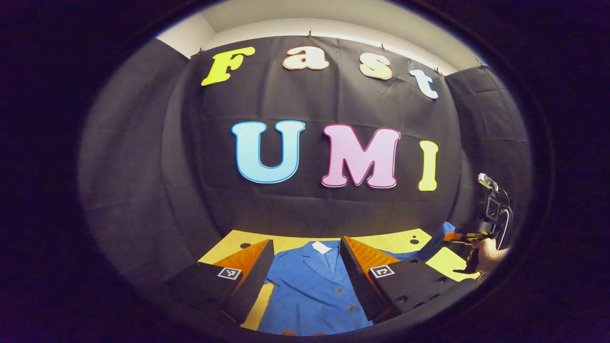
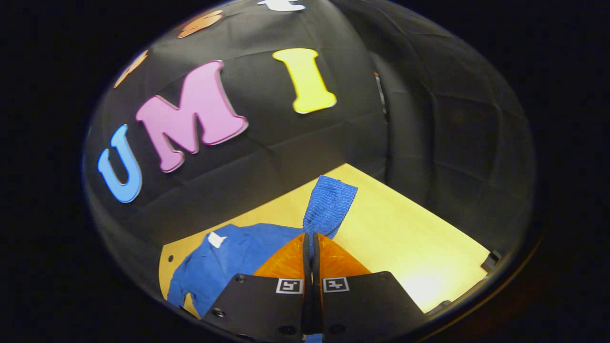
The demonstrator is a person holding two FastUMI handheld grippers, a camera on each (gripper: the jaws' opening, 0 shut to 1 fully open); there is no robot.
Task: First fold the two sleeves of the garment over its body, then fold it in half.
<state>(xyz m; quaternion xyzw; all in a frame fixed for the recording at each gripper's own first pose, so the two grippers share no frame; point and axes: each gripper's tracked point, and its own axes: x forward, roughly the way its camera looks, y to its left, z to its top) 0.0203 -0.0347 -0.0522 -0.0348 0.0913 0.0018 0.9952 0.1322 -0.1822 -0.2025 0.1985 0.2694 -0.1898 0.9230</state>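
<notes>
A: The right gripper [image 2: 312, 245] is pinching the garment's sleeve [image 2: 329, 205]; the left gripper [image 1: 305, 257] is hanging spread apart above the garment [image 1: 310, 286].

B: The garment is lying on the counter [image 2: 405, 228]. The thin pinch could slip, dropping the sleeve short.

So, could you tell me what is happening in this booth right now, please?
A person is folding a blue jacket on the yellow table with two handheld grippers. The right gripper has its jaws shut on one sleeve, which rises above them. The left gripper hangs open over the jacket's collar and buttons. No fold shows on the jacket's body yet.
</notes>
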